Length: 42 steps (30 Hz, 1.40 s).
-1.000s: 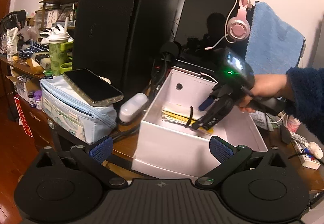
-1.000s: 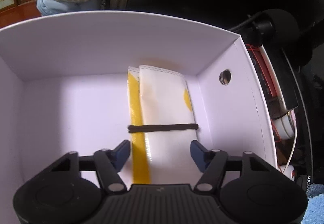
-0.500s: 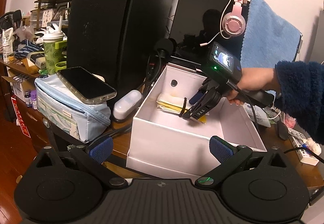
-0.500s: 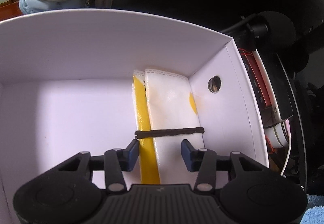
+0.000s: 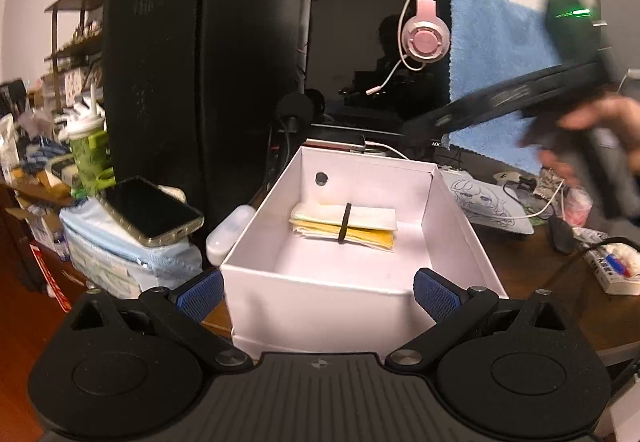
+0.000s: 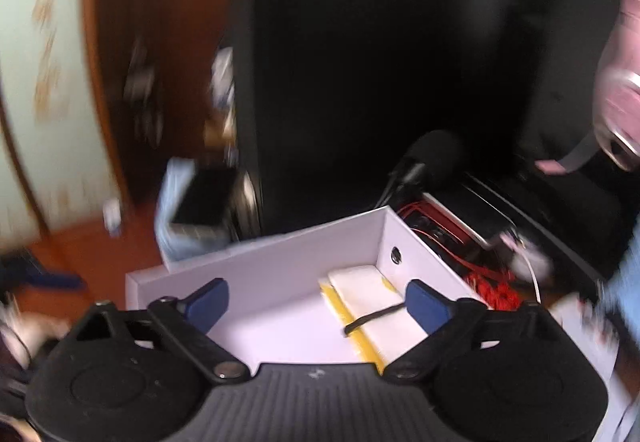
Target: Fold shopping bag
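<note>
Both grippers spread wide, empty, left gripper (image 5: 316,292), right gripper (image 6: 316,302)

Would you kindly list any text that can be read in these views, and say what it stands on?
"AOC", partly cut off, on the lower edge of the monitor.
Print on the right gripper's side: blurred, unreadable.
Print on the small box at the far right: too small.
Red sign at lower left: unreadable.

Dim warm indoor light; the white box (image 5: 320,294) is the brightest thing, its inner walls softly shaded. Fisheye bending curves the edges of both views. The right wrist view is smeared with motion blur, and in the left view the hand (image 5: 592,130) is blurred.
</note>
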### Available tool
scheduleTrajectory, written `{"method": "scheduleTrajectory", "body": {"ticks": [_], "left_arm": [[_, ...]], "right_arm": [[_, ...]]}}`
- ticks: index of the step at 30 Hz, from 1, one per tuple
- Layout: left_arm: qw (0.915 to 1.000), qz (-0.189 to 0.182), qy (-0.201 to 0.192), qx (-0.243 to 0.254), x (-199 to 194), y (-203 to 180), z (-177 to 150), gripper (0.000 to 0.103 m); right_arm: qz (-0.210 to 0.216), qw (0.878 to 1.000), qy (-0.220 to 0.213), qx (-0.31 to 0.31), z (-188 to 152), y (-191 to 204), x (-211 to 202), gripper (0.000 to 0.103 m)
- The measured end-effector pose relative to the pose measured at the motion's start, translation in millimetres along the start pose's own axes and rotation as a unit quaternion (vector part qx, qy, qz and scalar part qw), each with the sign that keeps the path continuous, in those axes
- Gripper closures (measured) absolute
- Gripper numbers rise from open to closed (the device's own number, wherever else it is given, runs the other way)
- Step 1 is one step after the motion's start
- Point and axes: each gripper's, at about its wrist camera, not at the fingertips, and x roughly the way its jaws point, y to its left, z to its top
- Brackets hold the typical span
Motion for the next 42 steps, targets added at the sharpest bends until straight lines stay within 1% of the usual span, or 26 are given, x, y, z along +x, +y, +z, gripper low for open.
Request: {"method": "scheduleTrajectory", "body": {"ticks": [3,5,7,9,11,13,15,17,19,21,23,25,27,28,30,34,35,38,42], "left_arm": [[0.9997,-0.011,0.018,0.009,7,-18,6,0.001],[0.9992,-0.025,0.030,0.012,12,-30,9,0.001],[0.9985,-0.034,0.038,0.017,17,-45,11,0.001],[0.9977,-0.041,0.045,0.030,21,-61,14,0.001],[0.9966,-0.054,0.051,0.037,27,-76,15,0.001],[0.9953,-0.072,0.053,0.038,32,-90,15,0.001],[0.9955,-0.076,0.038,0.042,35,-107,14,0.001],[0.9965,-0.068,0.018,0.046,36,-123,13,0.003],[0.9963,-0.076,0.006,0.039,38,-137,15,0.003],[0.9956,-0.089,0.006,0.030,43,-149,15,0.002],[0.9950,-0.093,0.017,0.034,51,-163,14,0.002],[0.9955,-0.082,0.025,0.040,57,-175,11,0.002],[0.9962,-0.067,0.029,0.049,60,-183,6,0.002],[0.9964,-0.059,0.031,0.053,61,-187,4,0.002],[0.9964,-0.051,0.035,0.059,60,-192,-1,0.002],[0.9957,-0.035,0.025,0.082,50,-202,-10,0.002],[0.9956,-0.034,0.023,0.084,47,-204,-11,0.002],[0.9956,-0.041,0.023,0.081,40,-205,-12,0.001],[0.9960,-0.039,0.025,0.076,33,-206,-12,0.001]], "right_arm": [[-0.048,0.995,-0.031,0.076,-29,2,-49,0.003],[-0.106,0.988,-0.023,0.106,-45,3,-71,0.002],[-0.163,0.976,-0.016,0.143,-63,4,-95,0.002],[-0.205,0.962,-0.012,0.179,-82,3,-97,0.002],[-0.237,0.949,-0.012,0.209,-104,-1,-105,0.002],[-0.254,0.939,-0.019,0.229,-125,-6,-115,0.002],[-0.288,0.926,-0.016,0.242,-138,-7,-126,0.002],[-0.323,0.912,-0.018,0.251,-154,-5,-139,0.002],[-0.347,0.902,-0.017,0.258,-167,-7,-143,0.002],[-0.344,0.904,0.003,0.253,-183,-7,-144,0.002],[-0.345,0.906,0.020,0.245,-197,-6,-145,0.002],[-0.383,0.888,0.020,0.252,-210,-3,-147,0.002],[-0.403,0.878,0.026,0.257,-220,-1,-150,0.002],[-0.403,0.876,0.033,0.264,-225,-1,-151,0.002],[-0.390,0.874,0.032,0.288,-235,0,-157,0.002],[-0.419,0.855,0.025,0.303,-247,8,-168,0.002],[-0.424,0.854,0.023,0.301,-249,11,-169,0.002],[-0.419,0.857,0.019,0.298,-252,20,-173,0.002],[-0.405,0.865,0.011,0.297,-253,30,-178,0.002]]}}
